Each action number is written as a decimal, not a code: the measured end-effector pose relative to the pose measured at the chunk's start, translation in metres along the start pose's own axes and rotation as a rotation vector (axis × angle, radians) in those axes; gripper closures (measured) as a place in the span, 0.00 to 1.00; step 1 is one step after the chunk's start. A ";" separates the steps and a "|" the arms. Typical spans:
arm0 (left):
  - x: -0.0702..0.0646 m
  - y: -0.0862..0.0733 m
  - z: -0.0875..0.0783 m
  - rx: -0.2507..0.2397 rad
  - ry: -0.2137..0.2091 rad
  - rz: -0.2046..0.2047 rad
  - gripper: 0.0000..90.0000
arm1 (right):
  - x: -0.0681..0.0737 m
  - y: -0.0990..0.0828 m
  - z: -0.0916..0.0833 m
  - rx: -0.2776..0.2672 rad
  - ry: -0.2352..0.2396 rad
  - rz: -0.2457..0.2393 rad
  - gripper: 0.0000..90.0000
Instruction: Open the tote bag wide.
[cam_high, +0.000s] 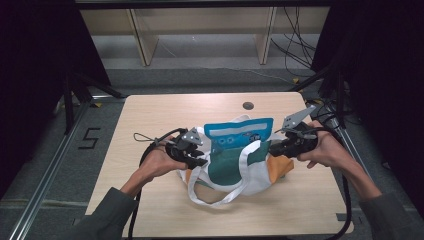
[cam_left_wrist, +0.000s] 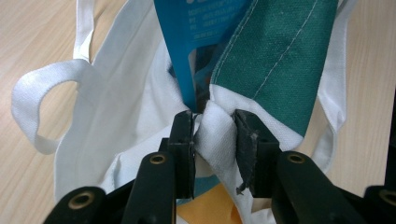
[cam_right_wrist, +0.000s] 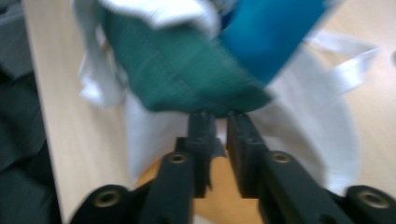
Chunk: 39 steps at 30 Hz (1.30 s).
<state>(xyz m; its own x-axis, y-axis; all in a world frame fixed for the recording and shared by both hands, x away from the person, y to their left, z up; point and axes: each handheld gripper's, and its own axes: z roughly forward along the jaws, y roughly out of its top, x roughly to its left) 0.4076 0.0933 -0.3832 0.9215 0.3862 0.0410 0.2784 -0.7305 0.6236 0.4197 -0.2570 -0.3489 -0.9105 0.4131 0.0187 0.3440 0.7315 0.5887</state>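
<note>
- The tote bag (cam_high: 235, 165), white canvas with green and orange panels, is lying near the middle of the wooden table (cam_high: 150, 115), its white strap (cam_high: 210, 200) looping out toward the person's edge.
- A blue flat package (cam_high: 240, 135) is standing partway out of the bag's mouth, on the bag's far side.
- The left gripper (cam_high: 197, 161) is sitting at the bag's left edge. In the left gripper view its jaws are pinching a bunched fold of the bag's white rim (cam_left_wrist: 215, 135), just below the blue package (cam_left_wrist: 196, 42) and beside the green panel (cam_left_wrist: 275, 60).
- The right gripper (cam_high: 274, 148) is sitting at the bag's right edge, next to the orange panel (cam_high: 280, 165).
- In the right gripper view its jaws are standing narrowly apart under the green fabric (cam_right_wrist: 187, 70); the frame is blurred, so whether the pads are pressing on cloth cannot be told.
- The person's hands are holding both grippers low over the table, one on each side of the bag.
</note>
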 end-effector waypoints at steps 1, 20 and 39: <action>0.000 0.000 -0.001 -0.001 0.000 -0.005 0.77 | -0.003 0.000 -0.005 -0.037 -0.020 0.022 0.80; -0.002 0.010 -0.002 -0.054 0.011 0.014 0.78 | -0.004 0.017 -0.013 -0.030 0.084 -0.056 0.51; -0.011 -0.012 0.026 -0.041 -0.042 -0.016 0.83 | 0.005 -0.025 0.036 0.084 0.071 -0.044 0.92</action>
<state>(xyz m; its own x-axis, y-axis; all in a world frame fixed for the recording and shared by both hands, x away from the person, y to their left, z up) 0.4007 0.0831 -0.4114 0.9279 0.3728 -0.0019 0.2828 -0.7004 0.6553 0.4150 -0.2536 -0.3921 -0.9381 0.3423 0.0538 0.3189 0.7924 0.5200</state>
